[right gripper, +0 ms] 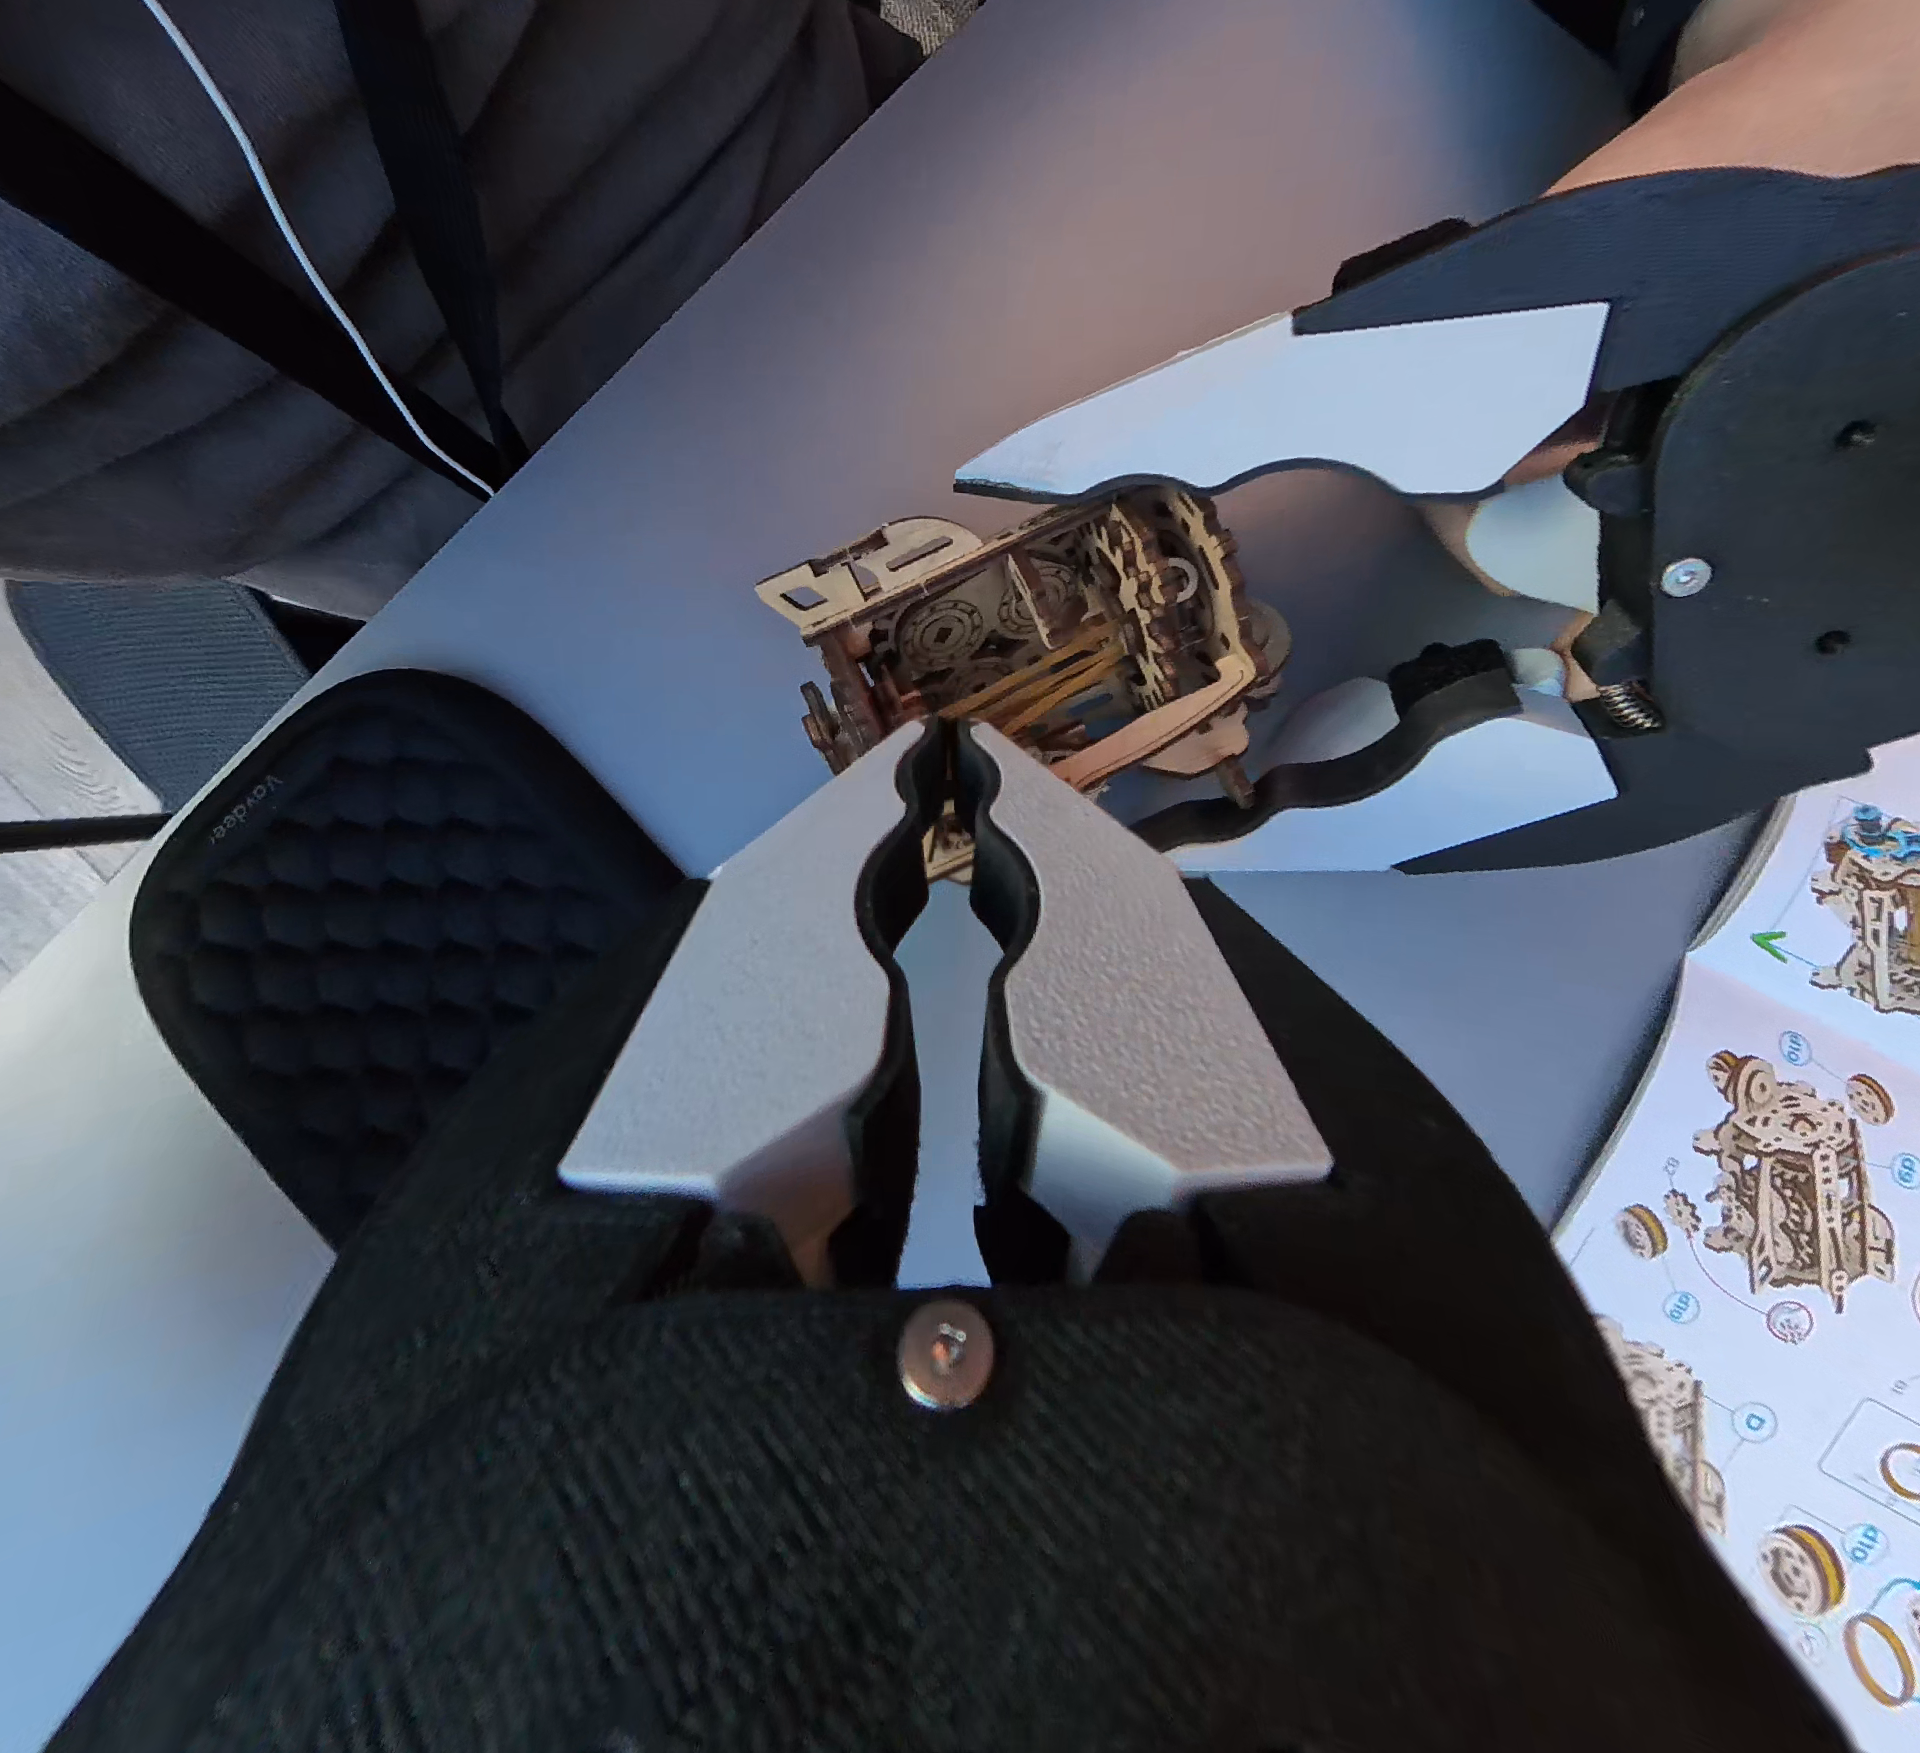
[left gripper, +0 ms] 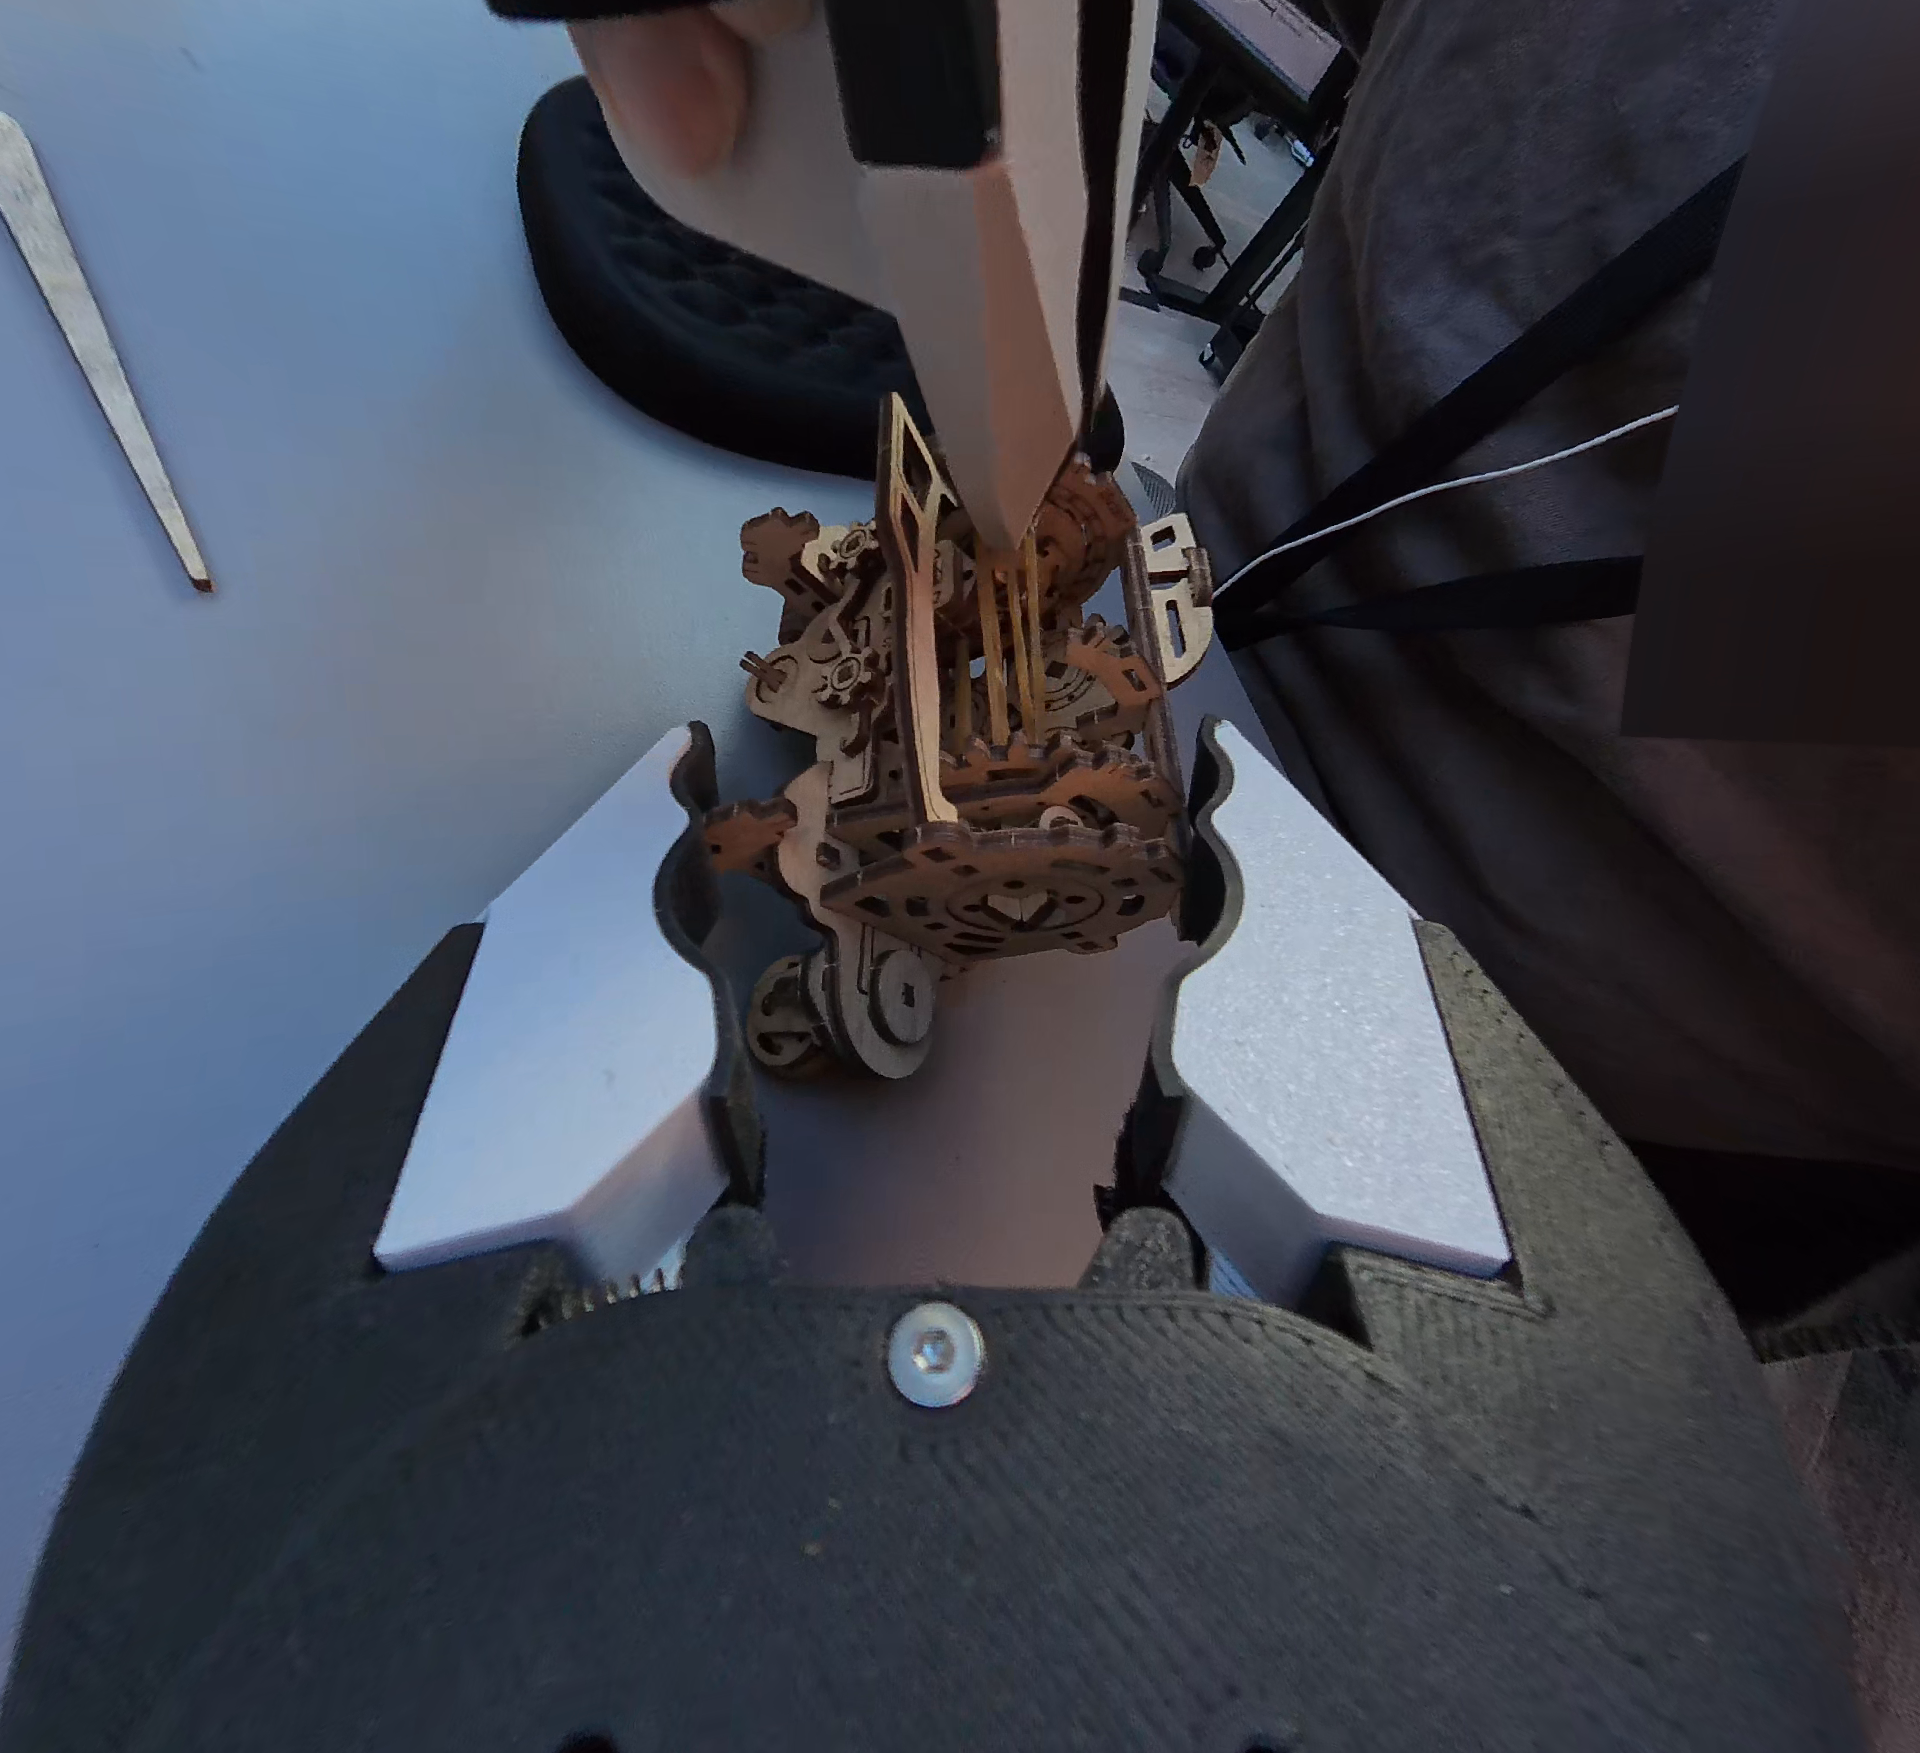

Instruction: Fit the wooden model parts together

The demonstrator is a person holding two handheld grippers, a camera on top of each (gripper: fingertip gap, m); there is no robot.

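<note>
A wooden model (left gripper: 966,768), a dense block of laser-cut gears strung with yellow rubber bands (left gripper: 1013,643), sits low over the pale table (left gripper: 312,353), near the edge closest to the person. The left gripper (left gripper: 951,830) is clenched on the model's end plate, both pads against its sides, apparently to steady it for the other tool. The right gripper (right gripper: 951,747) comes in at the far end with its fingertips pinched together at the rubber bands; it seems to grip a strand, though the pinch point is too small to be sure. A black padded mat (right gripper: 395,882) lies just beside the model. The instruction sheet (right gripper: 1766,1184) covers the table to the right, and a loose wooden strip (left gripper: 94,353) lies well apart to the left. Open table remains around that strip; the person's body crowds the near edge.
</note>
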